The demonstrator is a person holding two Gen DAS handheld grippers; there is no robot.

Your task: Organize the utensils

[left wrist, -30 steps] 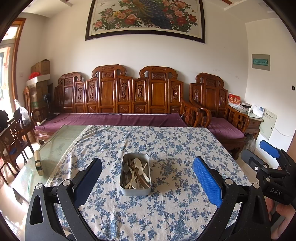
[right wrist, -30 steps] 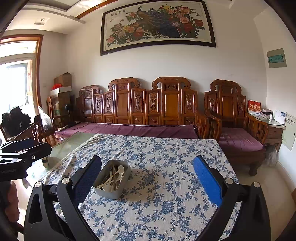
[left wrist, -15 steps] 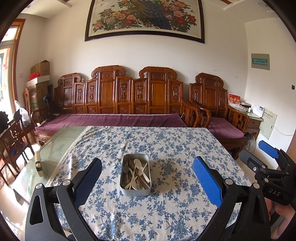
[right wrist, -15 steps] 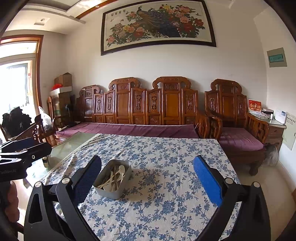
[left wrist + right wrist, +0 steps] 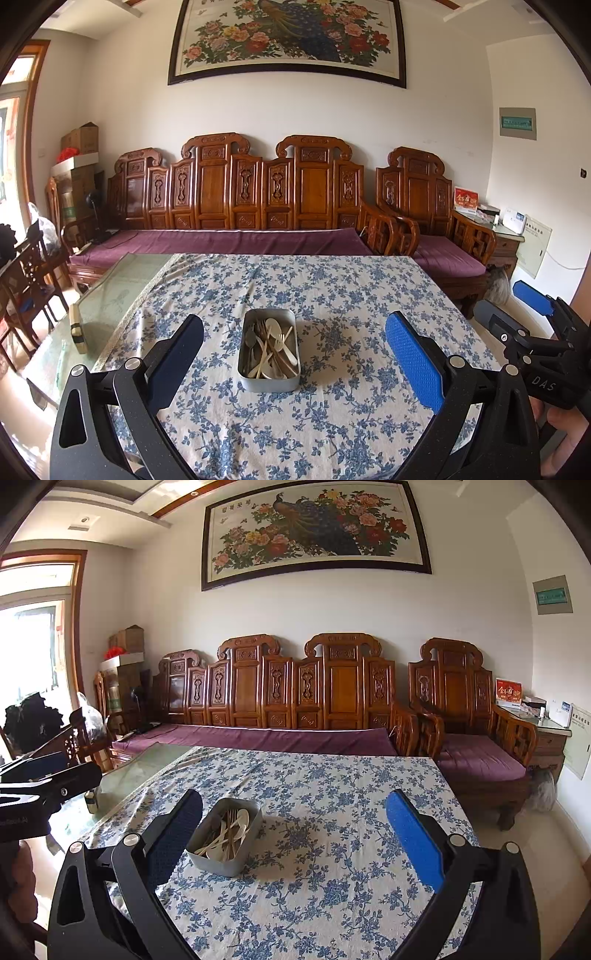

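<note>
Barely shifted since earlier: both pairs of fingers (image 5: 295,354) (image 5: 295,834) spread, empty, back from tin (image 5: 269,349) already holding jumbled utensils (image 5: 273,347); sorting stage unclear.

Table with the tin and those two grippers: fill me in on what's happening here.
A person holds a gripper in each hand above the table. The left gripper and right gripper are both open and hold nothing. A metal tin sits on the floral cloth, with the utensils, pale spoons and forks, piled loosely inside it. Neither gripper touches the tin.
</note>
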